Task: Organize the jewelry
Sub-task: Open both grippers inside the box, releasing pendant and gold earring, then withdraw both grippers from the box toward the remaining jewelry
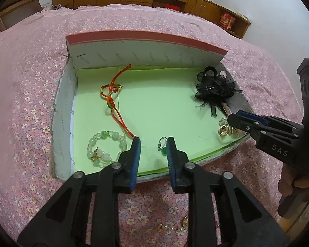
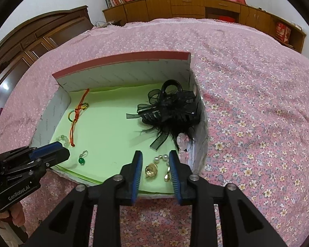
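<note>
A shallow box with a green floor (image 1: pixel 158 103) lies on the bed. In it are a red-orange braided cord (image 1: pixel 113 98), a pale green bead bracelet (image 1: pixel 105 150), a small green-bead pendant (image 1: pixel 162 146), a black feathered hair claw (image 1: pixel 214 88) and gold-and-pearl earrings (image 1: pixel 223 129). My left gripper (image 1: pixel 153 142) is open and empty over the box's near edge, with the pendant between its fingers. My right gripper (image 2: pixel 155 156) is open and empty, straddling the gold earrings (image 2: pixel 151 170) at the box's right near corner. The hair claw (image 2: pixel 171 109) lies just beyond.
More gold and pearl pieces (image 1: pixel 175 226) lie on the pink floral bedspread (image 1: pixel 31 82) below the left gripper. The box's raised back wall (image 1: pixel 146 49) stands at the far side. A wooden cabinet (image 2: pixel 195 6) and a headboard (image 2: pixel 31 37) are behind the bed.
</note>
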A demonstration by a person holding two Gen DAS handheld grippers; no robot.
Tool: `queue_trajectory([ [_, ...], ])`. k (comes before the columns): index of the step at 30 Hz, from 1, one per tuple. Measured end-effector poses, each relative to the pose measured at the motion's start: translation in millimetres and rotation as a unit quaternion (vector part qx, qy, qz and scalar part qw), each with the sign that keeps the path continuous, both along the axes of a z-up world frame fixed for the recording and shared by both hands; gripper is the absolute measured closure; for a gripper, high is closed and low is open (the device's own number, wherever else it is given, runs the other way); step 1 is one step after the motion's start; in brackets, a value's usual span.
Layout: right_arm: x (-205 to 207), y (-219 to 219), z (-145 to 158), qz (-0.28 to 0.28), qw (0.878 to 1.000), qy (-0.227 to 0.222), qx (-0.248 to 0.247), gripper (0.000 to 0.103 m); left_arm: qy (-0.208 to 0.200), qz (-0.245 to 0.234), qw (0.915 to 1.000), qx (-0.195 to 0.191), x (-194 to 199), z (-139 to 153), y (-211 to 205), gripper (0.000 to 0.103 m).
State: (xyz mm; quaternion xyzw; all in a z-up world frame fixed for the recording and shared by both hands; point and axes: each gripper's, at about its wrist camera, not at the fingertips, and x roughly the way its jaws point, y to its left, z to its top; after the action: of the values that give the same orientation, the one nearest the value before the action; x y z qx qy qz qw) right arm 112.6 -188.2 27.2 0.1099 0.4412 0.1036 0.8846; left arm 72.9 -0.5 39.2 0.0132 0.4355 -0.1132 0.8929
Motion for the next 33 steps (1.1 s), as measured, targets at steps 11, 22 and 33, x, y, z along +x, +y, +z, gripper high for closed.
queue_trajectory([
  [11, -35.3, -12.1, 24.0, -0.026, 0.998, -0.040, 0.035, 0.065, -0.033, -0.006, 0.9993, -0.016, -30.4, 25.2, 3.9, 0.083],
  [22, -76.2, -14.7, 45.5, -0.034, 0.996, -0.063, 0.050, 0.065, -0.055, 0.006, 0.9981, -0.028, -64.0, 41.4, 20.8, 0.082],
  [33, -107.5, -4.0, 45.3, -0.019, 0.997, -0.058, 0.052, 0.065, -0.049, 0.023, 0.9984, -0.015, -86.5, 34.1, 37.3, 0.082],
])
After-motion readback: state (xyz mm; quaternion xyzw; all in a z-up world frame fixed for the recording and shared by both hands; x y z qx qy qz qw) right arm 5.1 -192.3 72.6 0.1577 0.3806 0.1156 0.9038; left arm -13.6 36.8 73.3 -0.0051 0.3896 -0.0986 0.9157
